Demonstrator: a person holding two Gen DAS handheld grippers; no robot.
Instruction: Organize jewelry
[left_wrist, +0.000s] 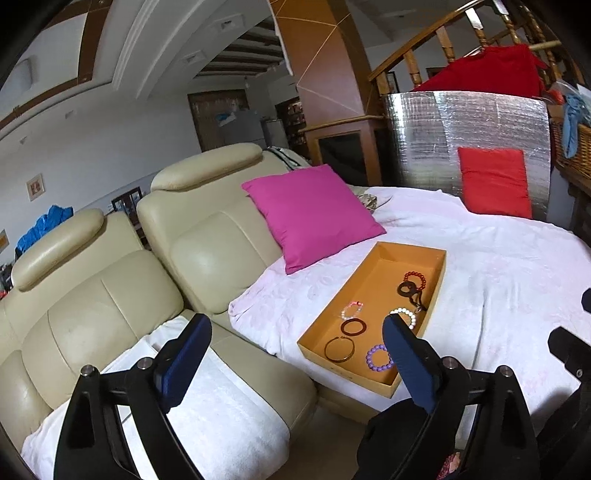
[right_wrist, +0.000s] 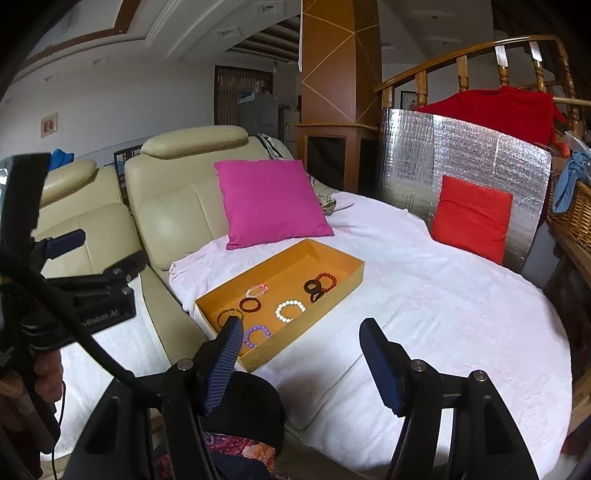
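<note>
An orange tray (left_wrist: 439, 258) (right_wrist: 354, 275) lies on a white blanket on the sofa. It holds several bracelets: a purple beaded one (left_wrist: 378, 357) (right_wrist: 256, 335), a white beaded one (left_wrist: 405, 316) (right_wrist: 290, 311), a red beaded one (left_wrist: 415, 279) (right_wrist: 327, 281), a dark brown ring (left_wrist: 353, 326) (right_wrist: 250, 304), a thin brown bangle (left_wrist: 339, 349) (right_wrist: 229, 316), a pink-clear beaded one (left_wrist: 351, 309) (right_wrist: 257, 290) and a black piece (left_wrist: 408, 290) (right_wrist: 313, 288). My left gripper (left_wrist: 295, 354) is open and empty, near the tray's front. My right gripper (right_wrist: 301, 350) is open and empty, just before the tray.
A pink cushion (left_wrist: 314, 214) (right_wrist: 271, 201) leans behind the tray. A red cushion (left_wrist: 495, 181) (right_wrist: 471, 218) rests against a silver foil panel (left_wrist: 461, 122). Cream sofa seats (left_wrist: 110, 288) stand at the left. A wicker basket (right_wrist: 572, 210) is at the far right.
</note>
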